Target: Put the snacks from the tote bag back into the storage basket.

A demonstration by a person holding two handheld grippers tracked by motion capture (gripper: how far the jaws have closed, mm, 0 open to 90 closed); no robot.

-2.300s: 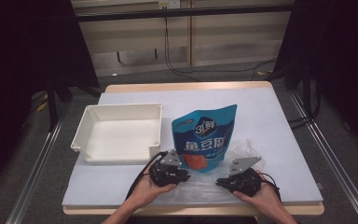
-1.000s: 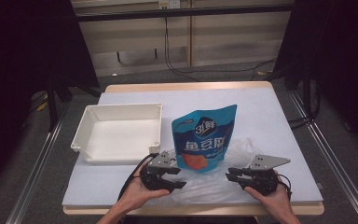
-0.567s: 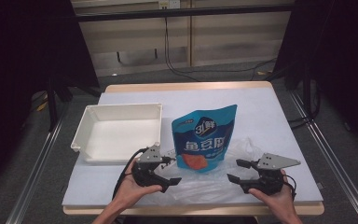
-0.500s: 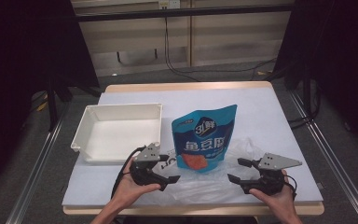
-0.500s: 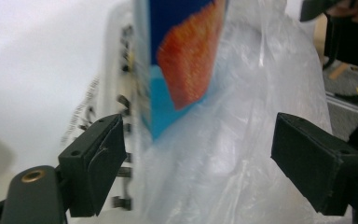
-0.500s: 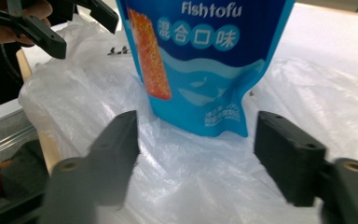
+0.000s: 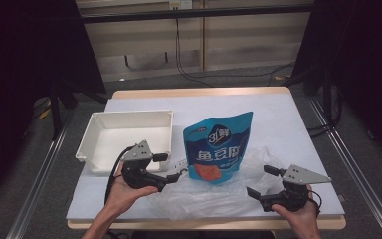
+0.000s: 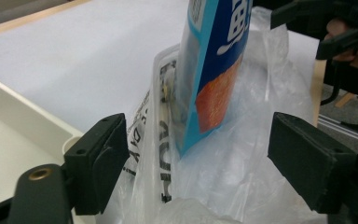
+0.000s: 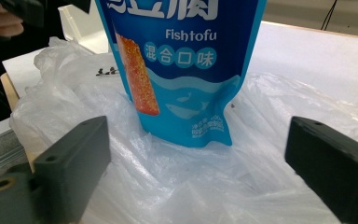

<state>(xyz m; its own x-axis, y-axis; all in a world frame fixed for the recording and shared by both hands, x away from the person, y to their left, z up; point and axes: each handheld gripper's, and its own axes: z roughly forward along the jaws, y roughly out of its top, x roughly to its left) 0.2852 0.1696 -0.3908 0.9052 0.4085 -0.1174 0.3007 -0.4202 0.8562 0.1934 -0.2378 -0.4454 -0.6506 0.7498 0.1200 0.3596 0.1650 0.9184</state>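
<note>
The blue Fishtofu pouch (image 7: 219,148) stands upright near the middle of the table (image 7: 288,119), and its bottom rests on a clear plastic bag (image 7: 214,191) which lies crumpled along the near edge. In the right gripper view we see the pouch (image 9: 179,70) directly ahead, with the plastic bag (image 9: 205,186) spread under it and toward the camera. In the left gripper view we see the pouch (image 8: 214,70) from its side edge, and the bag (image 8: 223,172) with black printed letters rises beside it.

We see the left gripper (image 7: 171,169) just beside the near right corner of the white tray (image 7: 92,139), pointing toward the pouch. Its jaws are spread wide, with bag and pouch between them but not touched. The left hand (image 7: 124,191) holds it from below.

The right gripper (image 7: 262,181) is at the right end of the bag, near the table edge, held by the right hand (image 7: 298,214). Its jaws are also spread wide and hold nothing.
</note>
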